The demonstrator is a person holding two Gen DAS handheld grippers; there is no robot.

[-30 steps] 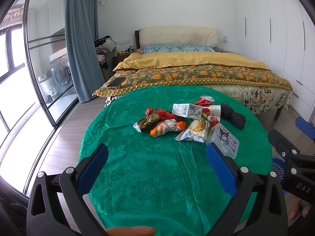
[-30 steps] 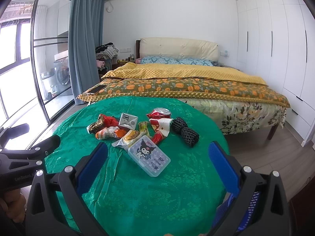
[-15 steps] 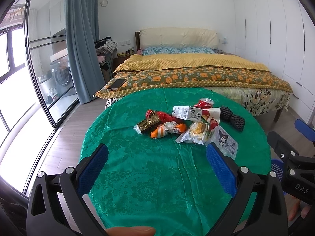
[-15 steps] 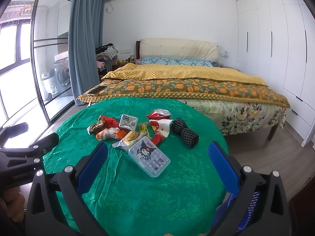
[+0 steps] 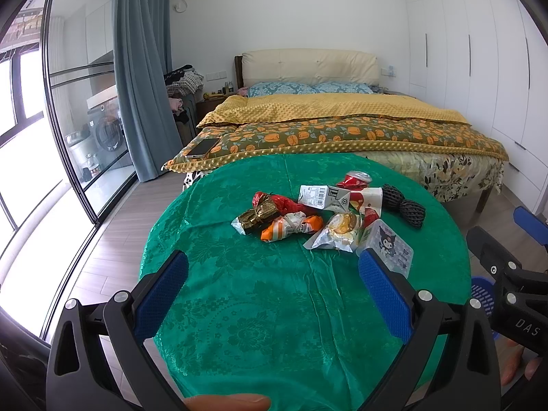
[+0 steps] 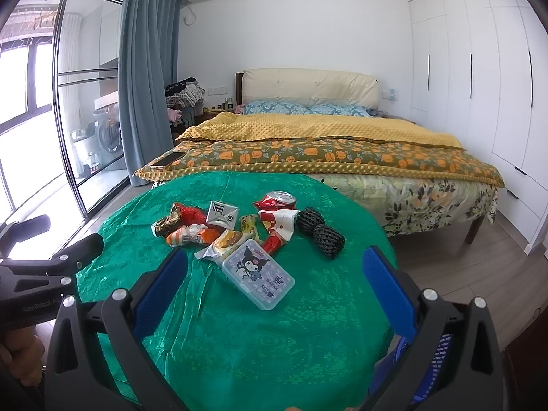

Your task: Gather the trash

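A heap of trash lies mid-table on the green cloth (image 5: 260, 308): a crushed red can (image 5: 356, 179), a white carton (image 5: 322, 197), an orange wrapper (image 5: 291, 227), a brown-gold packet (image 5: 255, 219), a bun in clear wrap (image 5: 339, 231), a clear box with a cartoon label (image 6: 258, 275) and two black foam nets (image 6: 318, 231). My left gripper (image 5: 272, 294) hangs open over the near cloth, short of the heap. The right gripper (image 6: 272, 294) is also open, just before the clear box (image 5: 387, 246). Both hold nothing.
A blue slotted basket (image 5: 483, 296) sits on the floor right of the table, also low right in the right wrist view (image 6: 438, 359). A bed (image 5: 342, 126) with a phone (image 5: 202, 147) on it stands behind the table. Glass doors and a curtain (image 5: 144, 78) are left, wardrobes right.
Both views have drawn back and risen slightly, so the heap sits a bit farther away. Both grippers stay open; nothing on the table has moved.
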